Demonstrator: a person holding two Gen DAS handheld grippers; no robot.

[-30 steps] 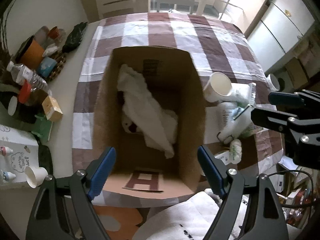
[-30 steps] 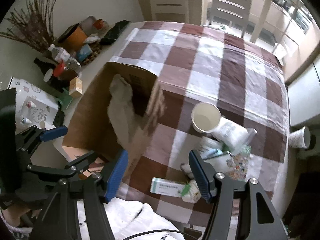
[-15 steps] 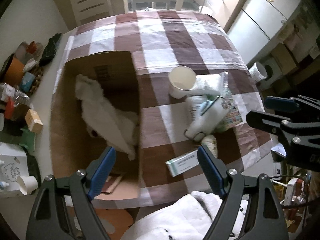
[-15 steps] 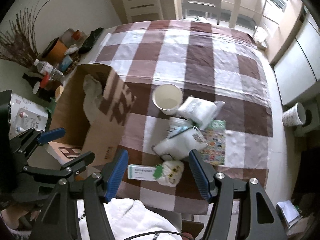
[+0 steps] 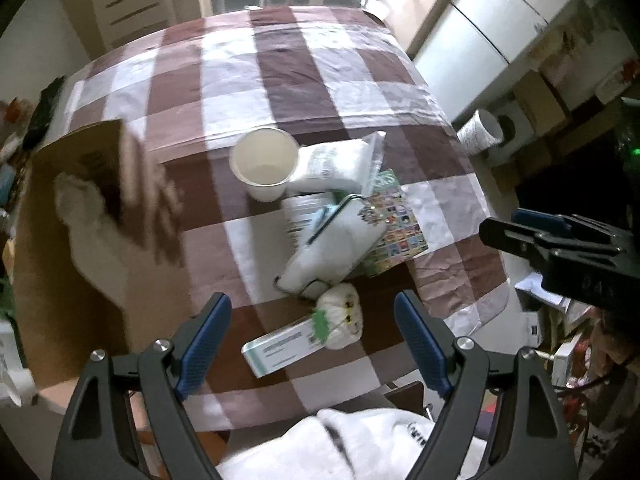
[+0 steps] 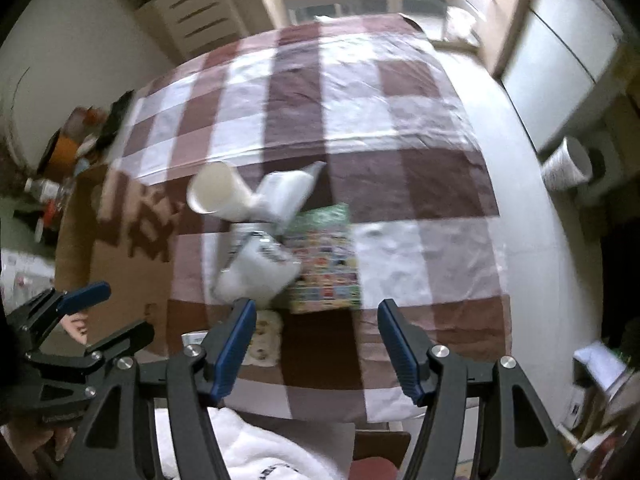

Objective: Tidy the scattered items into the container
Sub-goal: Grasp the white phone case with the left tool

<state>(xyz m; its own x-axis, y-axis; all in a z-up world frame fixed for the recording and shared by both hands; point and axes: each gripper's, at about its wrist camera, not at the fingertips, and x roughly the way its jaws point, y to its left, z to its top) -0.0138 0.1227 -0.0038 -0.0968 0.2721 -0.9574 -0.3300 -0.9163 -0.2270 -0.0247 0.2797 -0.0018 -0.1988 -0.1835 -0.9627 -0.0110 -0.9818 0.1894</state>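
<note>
A cardboard box (image 5: pixel 60 280) stands on the left of the checked table with a white cloth (image 5: pixel 88 232) in it. To its right lies a pile: a paper cup (image 5: pixel 264 168), a white packet (image 5: pixel 340 164), a white pouch (image 5: pixel 336 248), a colourful sticker sheet (image 5: pixel 394 224), a small white bag (image 5: pixel 342 316) and a flat green-and-white carton (image 5: pixel 280 346). My left gripper (image 5: pixel 312 304) hangs open above the carton and small bag. My right gripper (image 6: pixel 316 308) is open above the sticker sheet (image 6: pixel 326 264) and pouch (image 6: pixel 256 272). Neither holds anything.
Bottles and jars (image 6: pixel 68 144) crowd the table's left edge beyond the box (image 6: pixel 120 260). A patterned cup (image 5: pixel 482 132) lies on the floor to the right, near white cabinets. Chairs stand at the far end. A white sleeve (image 5: pixel 360 440) shows at the near edge.
Both grippers have swept to the right, from above the box to above the pile of loose items. The box now sits at the left of both views. Both jaws stayed open.
</note>
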